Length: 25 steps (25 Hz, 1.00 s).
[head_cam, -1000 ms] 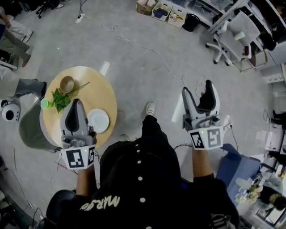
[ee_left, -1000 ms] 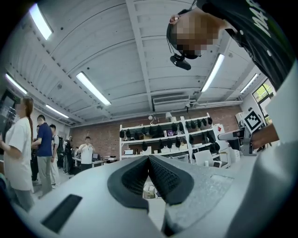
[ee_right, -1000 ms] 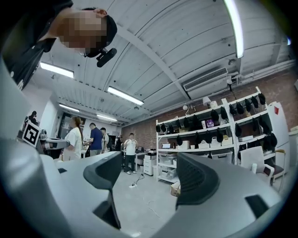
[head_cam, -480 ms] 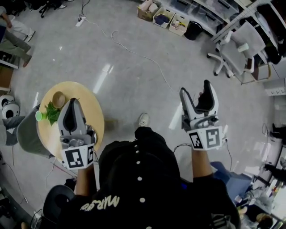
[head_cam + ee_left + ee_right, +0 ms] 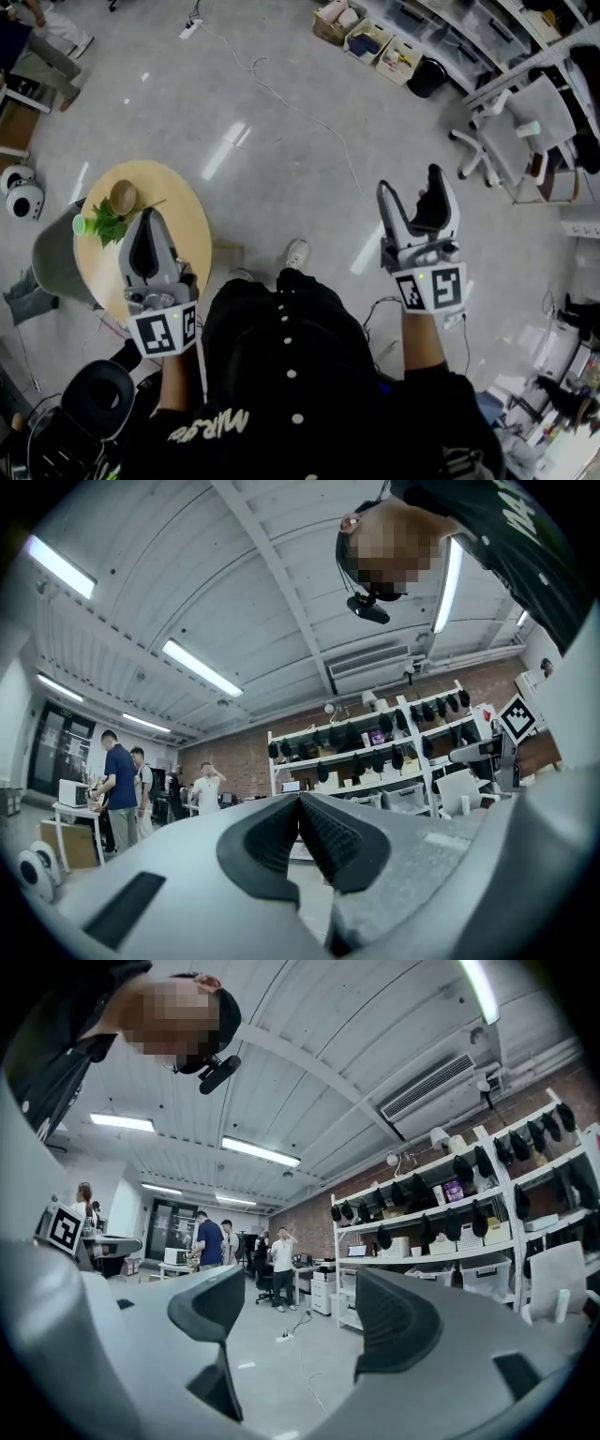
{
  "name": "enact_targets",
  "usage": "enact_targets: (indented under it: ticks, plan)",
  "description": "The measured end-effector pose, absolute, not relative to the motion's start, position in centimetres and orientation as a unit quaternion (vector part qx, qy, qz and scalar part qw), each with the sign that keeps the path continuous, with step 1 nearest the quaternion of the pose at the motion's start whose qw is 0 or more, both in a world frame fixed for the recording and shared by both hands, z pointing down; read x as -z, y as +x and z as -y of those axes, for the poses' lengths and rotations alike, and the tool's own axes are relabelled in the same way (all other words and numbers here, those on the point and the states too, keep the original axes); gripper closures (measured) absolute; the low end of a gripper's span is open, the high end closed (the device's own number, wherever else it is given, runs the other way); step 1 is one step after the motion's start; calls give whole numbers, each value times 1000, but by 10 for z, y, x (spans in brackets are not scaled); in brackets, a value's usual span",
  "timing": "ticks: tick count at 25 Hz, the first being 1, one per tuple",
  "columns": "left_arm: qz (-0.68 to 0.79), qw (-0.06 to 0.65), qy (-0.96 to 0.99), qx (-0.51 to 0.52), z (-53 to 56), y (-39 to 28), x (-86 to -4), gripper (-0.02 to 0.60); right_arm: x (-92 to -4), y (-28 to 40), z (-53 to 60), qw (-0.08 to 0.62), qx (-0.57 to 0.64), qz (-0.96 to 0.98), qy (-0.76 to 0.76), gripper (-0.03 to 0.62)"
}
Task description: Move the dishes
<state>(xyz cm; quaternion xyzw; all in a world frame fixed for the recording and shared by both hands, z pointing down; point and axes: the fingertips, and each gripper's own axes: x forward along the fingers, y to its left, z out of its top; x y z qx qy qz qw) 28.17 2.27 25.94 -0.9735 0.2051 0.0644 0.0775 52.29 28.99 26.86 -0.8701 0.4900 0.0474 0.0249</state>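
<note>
Head view finds the dishes on the round wooden bench (image 5: 187,211) at lower left: a tan bowl (image 5: 123,197), smooth and round, likely light but slick and breakable, so I'd pinch it at the rim; a small green cup (image 5: 80,224) and leafy greens (image 5: 111,227) sit just beside it; left gripper (image 5: 149,216) hovers above the bench, jaws pressed together on nothing; right gripper (image 5: 411,185) hangs over the grey floor (image 5: 281,122), well apart from the bench, jaws spread wide and empty.
</note>
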Motion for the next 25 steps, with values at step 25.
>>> enact_targets:
  ticks: [25]
  plan:
    - [-495, 98, -861, -64, 79, 28, -232, 578, -244, 382, -2, 40, -46, -736, -675, 232]
